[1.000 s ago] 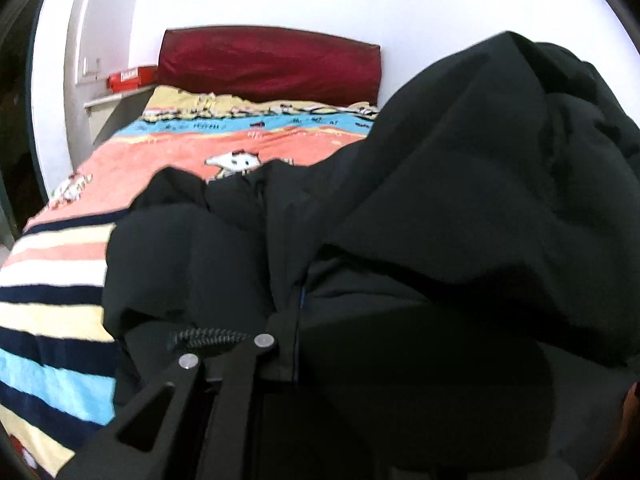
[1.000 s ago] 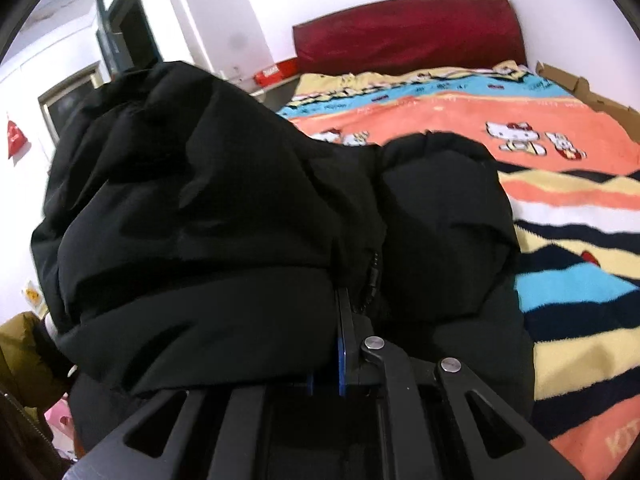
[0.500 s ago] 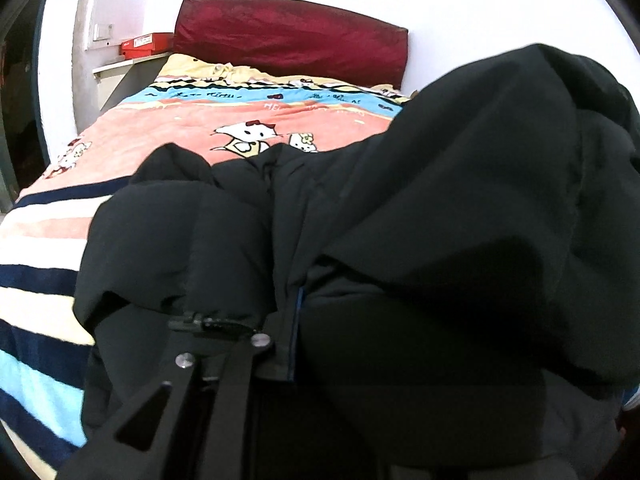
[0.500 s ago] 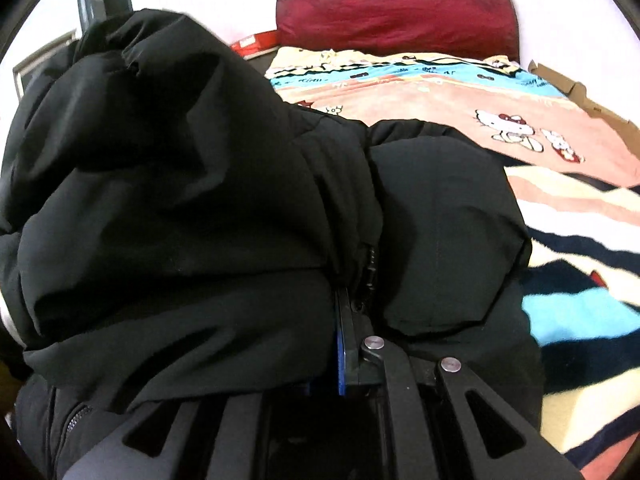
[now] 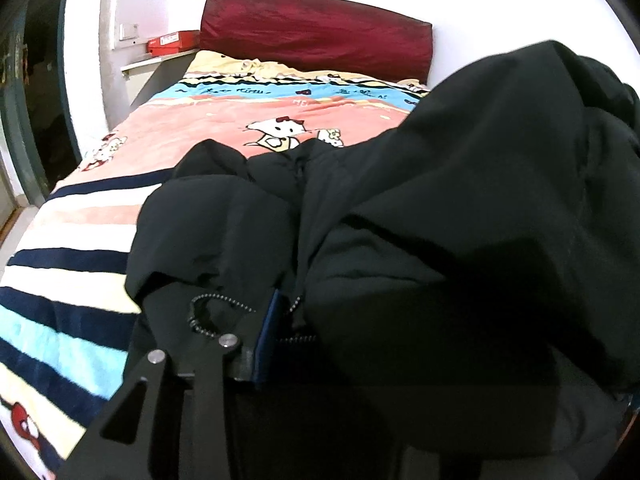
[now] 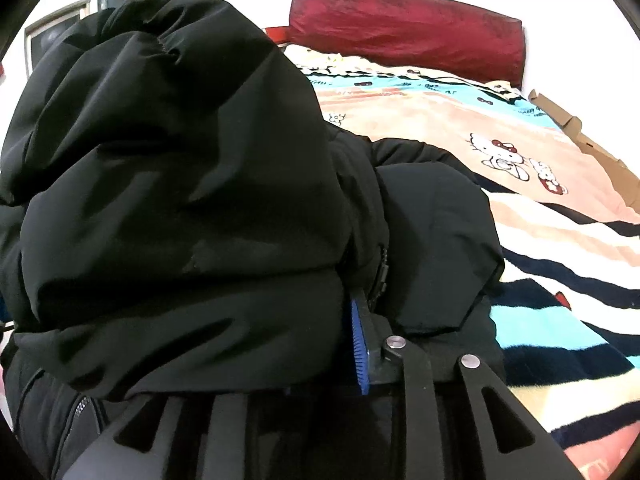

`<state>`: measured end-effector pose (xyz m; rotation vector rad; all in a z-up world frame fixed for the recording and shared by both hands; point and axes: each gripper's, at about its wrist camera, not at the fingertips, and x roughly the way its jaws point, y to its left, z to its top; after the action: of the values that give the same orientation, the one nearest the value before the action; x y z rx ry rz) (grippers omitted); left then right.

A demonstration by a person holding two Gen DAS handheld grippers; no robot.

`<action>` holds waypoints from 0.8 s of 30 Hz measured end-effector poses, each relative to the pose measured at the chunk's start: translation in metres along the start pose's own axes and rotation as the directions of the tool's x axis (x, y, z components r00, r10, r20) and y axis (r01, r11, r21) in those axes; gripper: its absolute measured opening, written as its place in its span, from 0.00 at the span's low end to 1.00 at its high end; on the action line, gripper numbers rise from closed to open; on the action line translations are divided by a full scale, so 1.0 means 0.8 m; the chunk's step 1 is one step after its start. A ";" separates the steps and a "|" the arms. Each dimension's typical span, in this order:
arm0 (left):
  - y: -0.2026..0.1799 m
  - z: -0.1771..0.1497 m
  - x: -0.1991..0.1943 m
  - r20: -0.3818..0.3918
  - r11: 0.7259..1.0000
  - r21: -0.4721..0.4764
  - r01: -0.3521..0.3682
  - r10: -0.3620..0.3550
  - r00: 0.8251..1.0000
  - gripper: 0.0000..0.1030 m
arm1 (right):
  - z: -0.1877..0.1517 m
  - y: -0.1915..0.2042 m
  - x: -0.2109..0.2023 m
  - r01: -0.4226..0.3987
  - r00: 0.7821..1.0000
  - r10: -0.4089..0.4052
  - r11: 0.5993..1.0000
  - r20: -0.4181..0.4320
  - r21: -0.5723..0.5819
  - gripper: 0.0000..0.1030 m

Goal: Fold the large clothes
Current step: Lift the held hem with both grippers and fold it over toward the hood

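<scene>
A bulky black padded jacket (image 5: pixel 460 200) lies bundled on the bed, its zipper edge toward me. It fills the left of the right wrist view as a big mound (image 6: pixel 180 180). My left gripper (image 5: pixel 308 320) has its jaws opening at the zipper edge. One blue pad (image 5: pixel 266 332) shows bare, and the other finger is hidden under the fabric. My right gripper (image 6: pixel 320 340) is also opening. Its blue ribbed pad (image 6: pixel 360 348) is exposed beside the fold, with the other finger buried under the jacket. Fabric still sits between both pairs of jaws.
The bed carries a striped cartoon-cat blanket (image 5: pixel 280 108) and a dark red headboard cushion (image 5: pixel 316 36). A shelf with a red box (image 5: pixel 172 42) and a dark doorway (image 5: pixel 32 100) are on the left. Flattened cardboard (image 6: pixel 580 136) lines the bed's right side.
Both grippers were clamped on the jacket's zipper edge; now their jaws have parted and the blue pads show. The jacket has settled lower on the blanket.
</scene>
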<state>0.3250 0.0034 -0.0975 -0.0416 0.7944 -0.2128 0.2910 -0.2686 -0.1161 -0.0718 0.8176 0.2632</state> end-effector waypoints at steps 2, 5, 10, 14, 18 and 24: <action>-0.002 -0.002 -0.004 -0.005 1.000 -0.001 -0.018 0.018 1.000 0.36 | -0.002 0.001 -0.004 0.013 1.000 -0.013 1.000 -0.008 0.002 0.41; -0.003 -0.001 -0.010 -0.002 1.000 -0.004 -0.028 0.028 1.000 0.37 | -0.007 -0.003 -0.007 0.023 1.000 -0.022 1.000 -0.017 0.018 0.50; -0.010 -0.003 -0.021 0.040 0.999 0.035 -0.023 0.022 0.999 0.37 | -0.014 -0.004 -0.015 0.039 0.999 -0.038 0.999 -0.023 0.027 0.53; -0.010 -0.004 -0.030 0.087 0.996 0.078 0.048 -0.055 0.995 0.37 | -0.015 -0.003 -0.018 0.037 0.999 -0.036 0.999 -0.024 0.033 0.54; -0.003 -0.006 -0.028 0.085 0.987 0.094 0.132 -0.140 0.987 0.37 | -0.018 -0.004 -0.017 0.034 0.999 -0.032 0.998 -0.027 0.047 0.57; 0.013 -0.006 -0.025 0.120 0.961 0.164 0.223 -0.244 0.962 0.45 | -0.020 -0.012 -0.008 0.032 0.999 -0.029 0.997 -0.044 0.076 0.64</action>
<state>0.3098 0.0176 -0.0881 -0.0089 0.6314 -0.4892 0.2779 -0.2818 -0.1224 -0.0181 0.8673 0.2021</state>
